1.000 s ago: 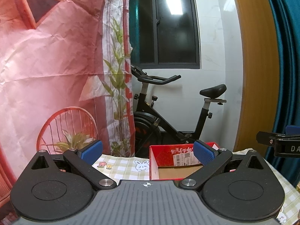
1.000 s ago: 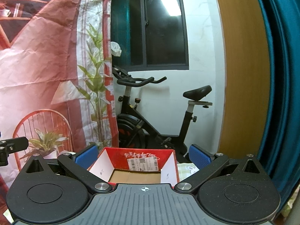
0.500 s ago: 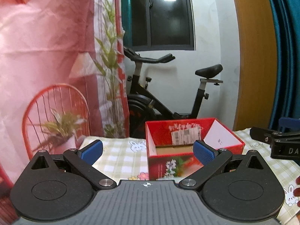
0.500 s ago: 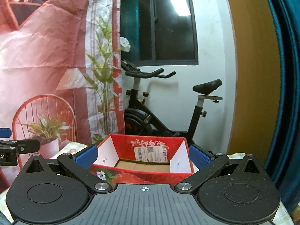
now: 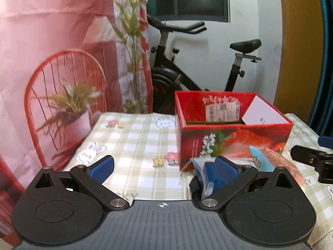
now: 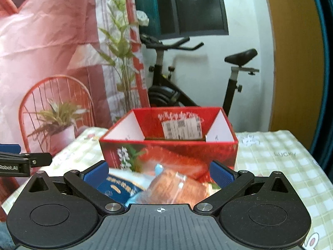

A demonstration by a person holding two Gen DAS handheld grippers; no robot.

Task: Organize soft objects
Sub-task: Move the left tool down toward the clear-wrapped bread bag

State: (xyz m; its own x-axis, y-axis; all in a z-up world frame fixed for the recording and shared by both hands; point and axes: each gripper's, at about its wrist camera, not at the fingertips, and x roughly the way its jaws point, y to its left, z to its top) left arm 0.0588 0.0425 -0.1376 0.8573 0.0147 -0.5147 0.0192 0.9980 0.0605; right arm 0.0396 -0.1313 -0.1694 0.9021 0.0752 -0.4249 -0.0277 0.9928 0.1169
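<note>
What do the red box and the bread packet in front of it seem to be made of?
Red box: likely glossy printed cardboard; plain brown floor and white flaps show inside, and a shipping label is stuck on its inner wall. Bread packet: apparently thin clear plastic film, shiny and crinkled, with the brown loaf showing through; blur hides finer detail.

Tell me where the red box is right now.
The red box stands open on the checked tablecloth, centre of the right wrist view, just beyond the bread packet, with the exercise bike behind it.

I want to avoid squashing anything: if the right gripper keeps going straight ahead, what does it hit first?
Probably the clear-wrapped bread packet lying between the open right gripper fingers; the red box stands behind it.
</note>
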